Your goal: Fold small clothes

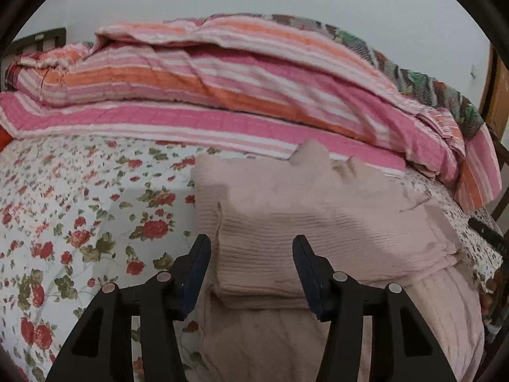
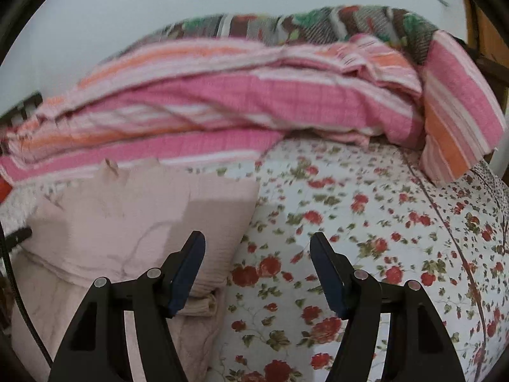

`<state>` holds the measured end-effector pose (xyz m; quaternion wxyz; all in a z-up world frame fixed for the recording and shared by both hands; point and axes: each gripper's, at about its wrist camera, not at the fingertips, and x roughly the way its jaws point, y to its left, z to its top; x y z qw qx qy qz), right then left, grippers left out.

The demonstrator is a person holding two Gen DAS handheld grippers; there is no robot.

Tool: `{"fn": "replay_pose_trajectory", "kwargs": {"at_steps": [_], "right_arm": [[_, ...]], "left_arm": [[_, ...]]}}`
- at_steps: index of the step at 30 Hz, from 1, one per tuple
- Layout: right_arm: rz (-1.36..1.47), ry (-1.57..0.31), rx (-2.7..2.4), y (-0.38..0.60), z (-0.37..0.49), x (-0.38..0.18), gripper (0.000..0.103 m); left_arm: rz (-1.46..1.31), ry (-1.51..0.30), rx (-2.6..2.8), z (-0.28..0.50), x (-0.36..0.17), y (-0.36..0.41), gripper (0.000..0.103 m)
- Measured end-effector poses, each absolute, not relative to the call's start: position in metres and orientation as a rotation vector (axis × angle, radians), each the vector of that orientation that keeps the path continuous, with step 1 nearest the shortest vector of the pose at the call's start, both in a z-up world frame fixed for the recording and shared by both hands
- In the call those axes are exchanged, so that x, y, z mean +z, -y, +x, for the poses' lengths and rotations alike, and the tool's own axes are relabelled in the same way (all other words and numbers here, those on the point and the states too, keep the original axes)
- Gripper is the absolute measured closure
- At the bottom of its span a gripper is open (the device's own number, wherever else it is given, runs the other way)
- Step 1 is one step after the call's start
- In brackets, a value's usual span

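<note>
Pale pink ribbed knit, a small garment (image 1: 318, 219), lies on the bed on top of the floral bedsheet (image 1: 79, 210), already doubled over itself into a thick, roughly square packet. From the left wrist view a narrower folded flap sits on top at the near end, its stacked edges showing as layers between the prongs. Under and in front of it, more pale pink cloth spreads toward the near edge of the bed; whether that is the same garment or another I cannot tell.

The left tongs (image 1: 251, 242) stand wide open, straddling that near flap without pinching it. The right tongs (image 2: 257, 238) are open too and hold nothing; one prong hangs over the garment's right edge, the other over bare floral sheet.

By the look of it the folding is well along: the main folds seem made, and what may be left is a last fold or some squaring up. The far corners look a bit ragged and lifted, so some smoothing there would help.

For room, the sheet to the right of the garment is open and flat. Behind it, close to the far edge of the packet, a heaped striped pink and orange quilt (image 2: 222, 105) rises like a wall, so pushing away is cramped. A dark cable (image 2: 19, 302) runs near the garment's left side in the right wrist view.
</note>
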<state>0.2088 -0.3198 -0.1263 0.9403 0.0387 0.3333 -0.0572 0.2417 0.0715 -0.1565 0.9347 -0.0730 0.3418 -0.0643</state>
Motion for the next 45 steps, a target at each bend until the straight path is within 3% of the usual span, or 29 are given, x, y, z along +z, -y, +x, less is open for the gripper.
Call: {"fn": "replay_pose_trajectory", "kwargs": {"at_steps": [3,6,9,17,18,21,22,28,36,45], "right_arm": [[0.107,-0.628,-0.164,0.328,0.200,-0.111,0.048],[0.210,-0.679,-0.128,0.339,0.194,-0.102,0.062],[0.244,-0.732,-0.075,0.338,0.174,-0.099,0.069],[0.168,-0.785,-0.036,0.315,0.074,-0.107,0.068],[0.157,-0.788,-0.040,0.311,0.064,-0.110,0.068],[0.147,-0.791,-0.013,0.299,0.028,-0.124,0.068],[0.158,-0.800,0.009,0.296,0.020,-0.128,0.068],[0.139,-0.830,0.083,0.274,-0.015,-0.156,0.068],[0.134,-0.877,0.133,0.262,-0.026,-0.185,0.068],[0.196,-0.900,0.201,0.258,-0.033,-0.194,0.068]], "left_arm": [[-0.129,-0.661,-0.155,0.231,-0.150,-0.068,0.054],[-0.132,-0.651,-0.211,0.219,-0.140,-0.068,0.074],[-0.137,-0.613,-0.229,0.198,-0.125,-0.068,0.075],[-0.213,-0.683,-0.214,0.123,-0.129,-0.094,0.068],[-0.214,-0.700,-0.223,0.109,-0.134,-0.098,0.066],[-0.216,-0.737,-0.226,0.073,-0.147,-0.105,0.040],[-0.220,-0.740,-0.236,0.059,-0.153,-0.106,0.039],[-0.213,-0.799,-0.249,0.026,-0.185,-0.096,0.040],[-0.223,-0.835,-0.252,0.033,-0.208,-0.084,0.065],[-0.293,-0.865,-0.326,0.010,-0.212,-0.086,0.070]]}}
